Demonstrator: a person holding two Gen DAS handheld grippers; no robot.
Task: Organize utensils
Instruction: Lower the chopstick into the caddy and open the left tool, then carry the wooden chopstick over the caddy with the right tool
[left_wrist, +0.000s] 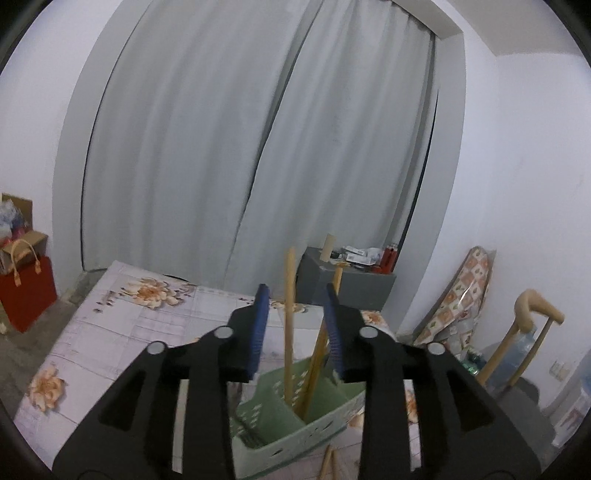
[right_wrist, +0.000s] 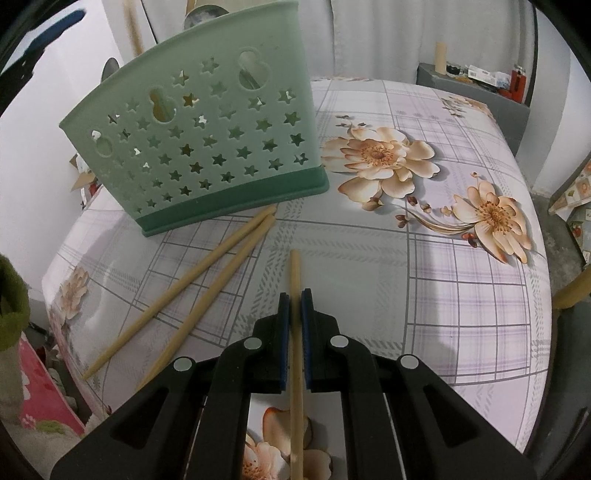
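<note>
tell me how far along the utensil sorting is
Done: two chopsticks stand in the green holder. In hand: the right hand-held gripper is clamped on one chopstick; the left hand-held gripper is open above the holder. Left: two loose chopsticks on the floral tablecloth.

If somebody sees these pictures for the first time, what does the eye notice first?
Probably the green basket with star-shaped holes, standing on the flowered tablecloth, two chopsticks lying loose in front of it. Next, the right hand-held gripper shut on another chopstick, and the open left hand-held gripper above the basket.
</note>
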